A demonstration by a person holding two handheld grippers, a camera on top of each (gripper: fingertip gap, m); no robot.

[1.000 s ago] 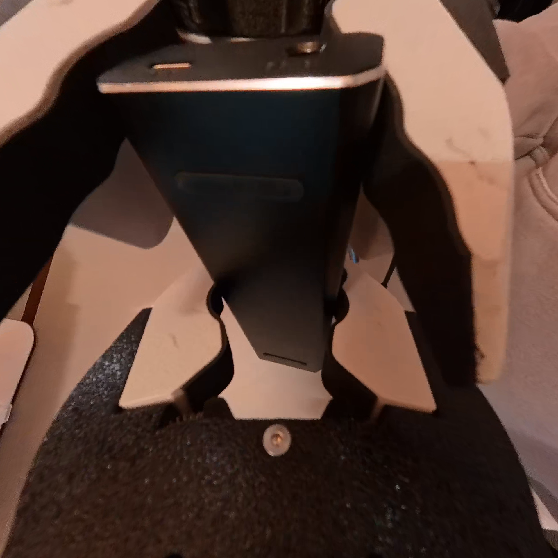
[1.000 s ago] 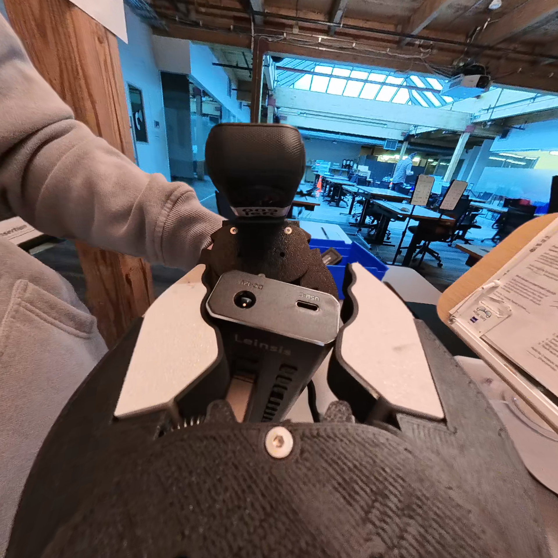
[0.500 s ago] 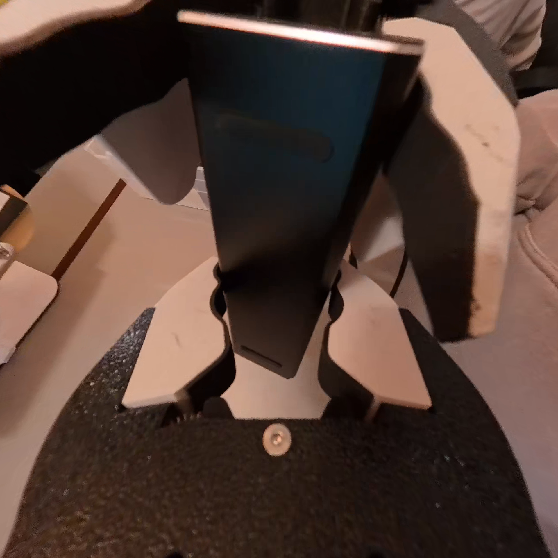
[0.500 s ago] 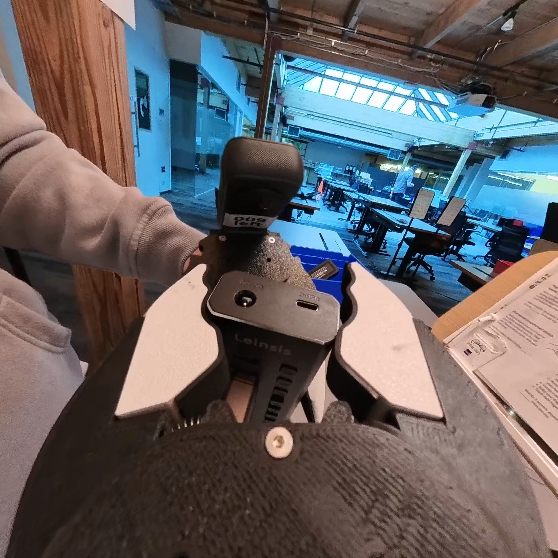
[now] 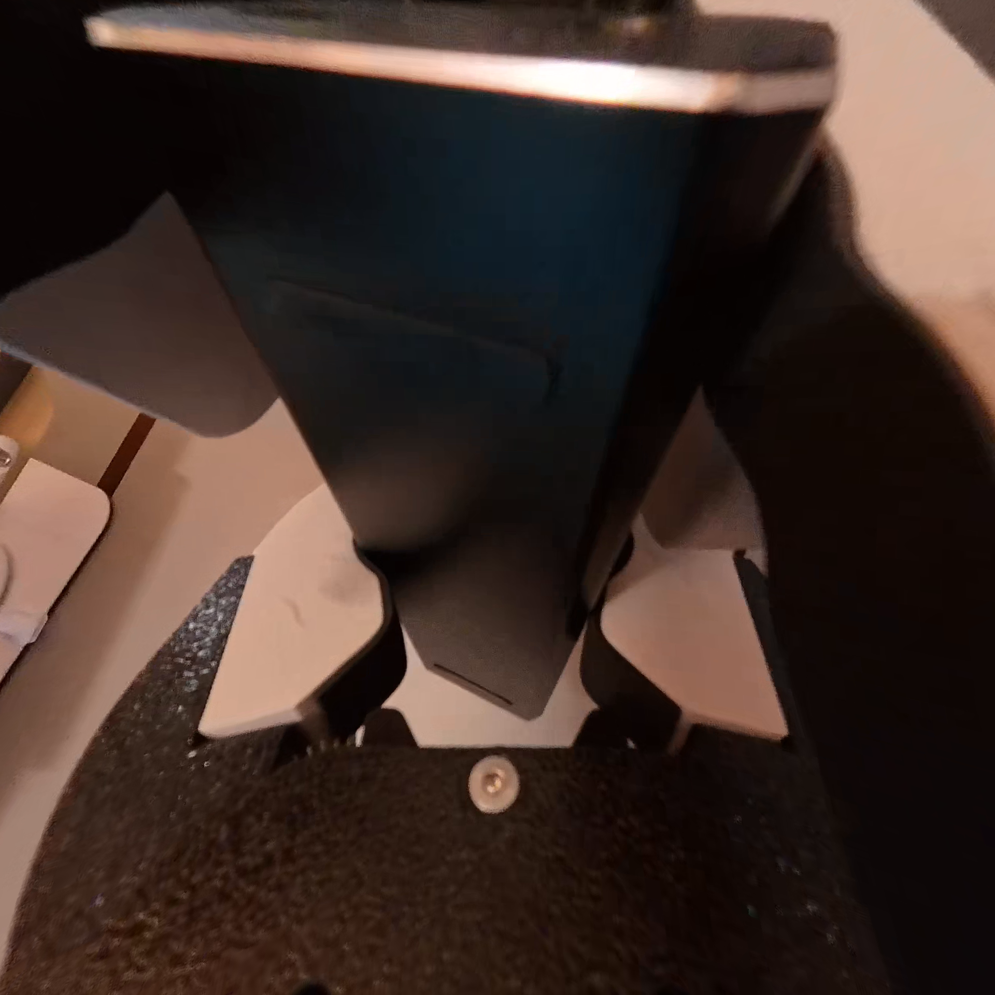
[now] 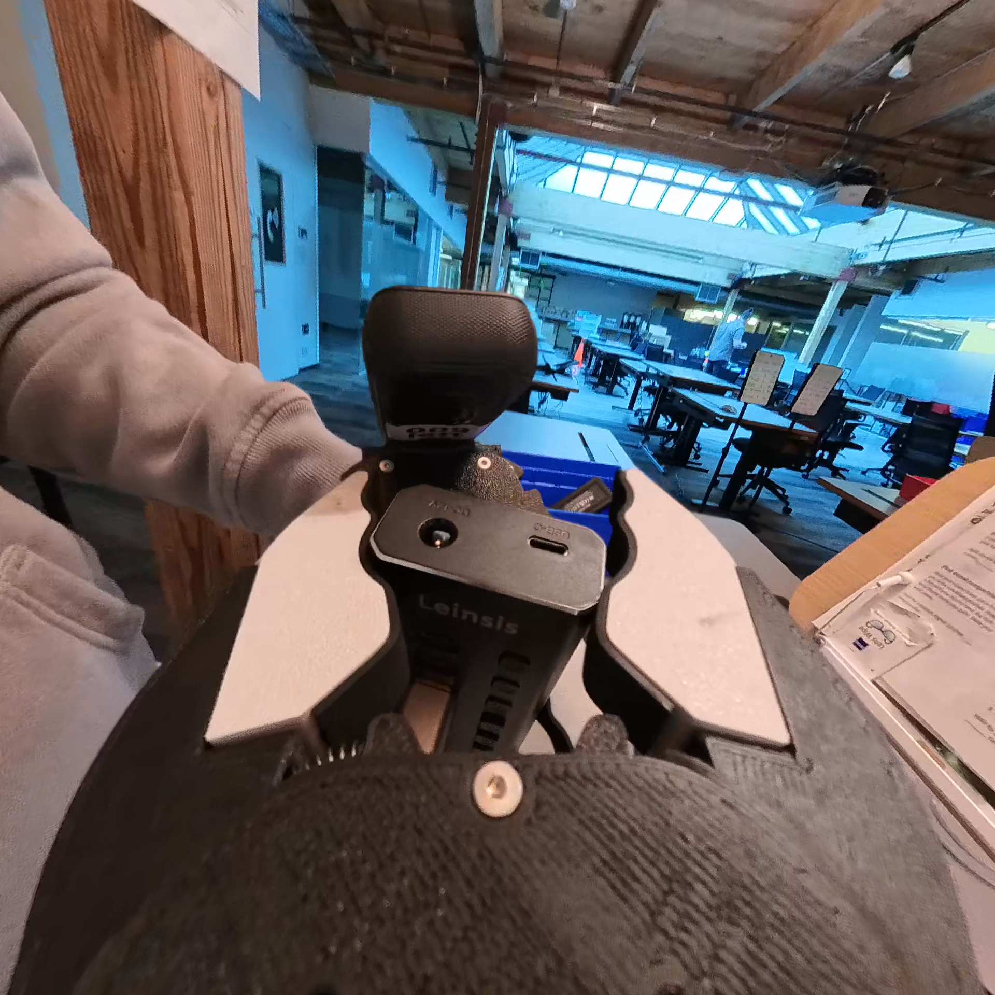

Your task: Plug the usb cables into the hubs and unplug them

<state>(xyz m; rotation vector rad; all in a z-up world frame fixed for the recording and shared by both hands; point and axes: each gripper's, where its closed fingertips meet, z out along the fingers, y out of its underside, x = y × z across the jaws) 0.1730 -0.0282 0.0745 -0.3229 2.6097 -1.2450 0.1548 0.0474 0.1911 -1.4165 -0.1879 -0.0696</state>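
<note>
Between both grippers' fingers (image 6: 317, 619), hub (image 6: 487, 587) points port-end away

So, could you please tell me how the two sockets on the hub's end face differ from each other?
The left socket is round with a shiny pin inside; the right socket is a flat, dark oval slot. The left socket is taller, the right socket wider. Both are empty, on the black hub gripped by the right claw.

One hub (image 6: 487, 581), two hand-held grippers (image 6: 484, 608) (image 5: 484, 608), perhaps one blue bin (image 6: 560, 474).
</note>
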